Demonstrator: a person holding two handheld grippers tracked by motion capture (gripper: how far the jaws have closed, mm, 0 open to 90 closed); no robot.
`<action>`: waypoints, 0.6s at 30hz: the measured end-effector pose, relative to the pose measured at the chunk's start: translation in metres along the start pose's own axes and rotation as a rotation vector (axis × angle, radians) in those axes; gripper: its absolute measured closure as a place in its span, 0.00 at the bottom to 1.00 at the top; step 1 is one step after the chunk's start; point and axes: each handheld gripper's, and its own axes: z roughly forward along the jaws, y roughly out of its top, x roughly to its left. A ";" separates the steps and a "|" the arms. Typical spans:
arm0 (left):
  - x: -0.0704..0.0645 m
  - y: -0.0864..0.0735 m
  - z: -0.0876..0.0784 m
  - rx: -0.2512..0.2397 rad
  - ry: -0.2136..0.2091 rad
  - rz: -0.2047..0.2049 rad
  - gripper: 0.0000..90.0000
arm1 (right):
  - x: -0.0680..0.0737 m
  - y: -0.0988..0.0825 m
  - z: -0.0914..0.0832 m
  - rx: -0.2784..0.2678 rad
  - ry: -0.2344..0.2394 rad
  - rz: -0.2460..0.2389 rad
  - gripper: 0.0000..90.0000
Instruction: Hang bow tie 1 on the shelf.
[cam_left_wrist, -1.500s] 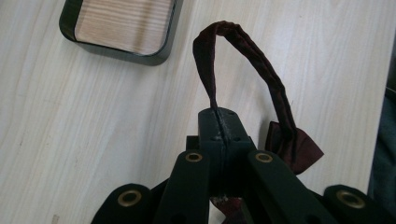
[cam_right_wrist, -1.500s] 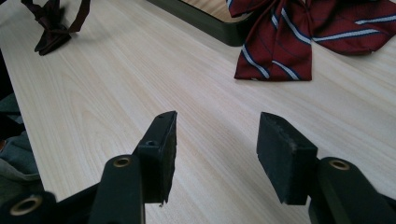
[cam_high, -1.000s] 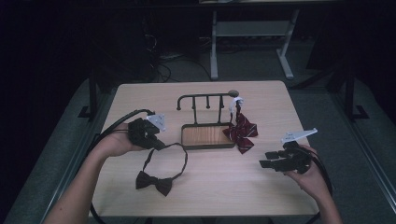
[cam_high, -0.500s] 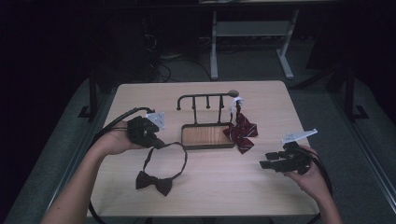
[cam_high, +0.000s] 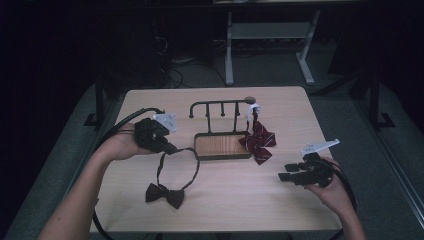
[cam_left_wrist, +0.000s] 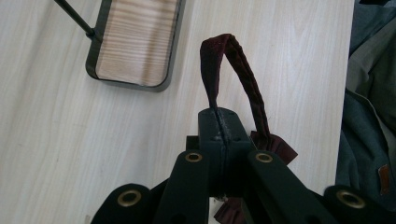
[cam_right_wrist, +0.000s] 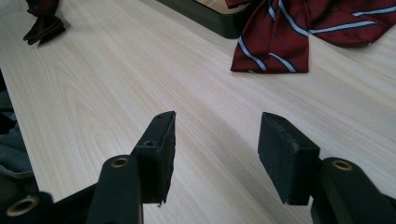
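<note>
Compared with a second ago, little has changed: the left gripper (cam_high: 167, 147) is still clenched on the neck strap (cam_left_wrist: 233, 70) of the dark bow tie (cam_high: 165, 195), whose bow lies near the desk's (cam_high: 225, 210) front edge. The strap loop's long axis runs from front to back. The rack tray (cam_high: 222, 146) and striped tie (cam_high: 257, 141) are seen mid-desk. The right gripper (cam_high: 286, 172) is released, empty, by the right edge.

Overhead forward-down; two close jaw-mounted views
</note>
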 end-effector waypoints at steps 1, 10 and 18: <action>0.000 0.001 -0.001 -0.001 0.001 0.000 1.00 | 0.000 0.000 0.000 0.000 0.000 0.000 0.51; 0.000 0.008 -0.014 -0.009 0.014 0.016 1.00 | 0.000 0.000 0.002 0.004 0.001 -0.008 0.51; 0.000 0.007 -0.021 -0.037 0.029 0.022 1.00 | -0.001 0.000 0.003 0.005 0.005 -0.009 0.51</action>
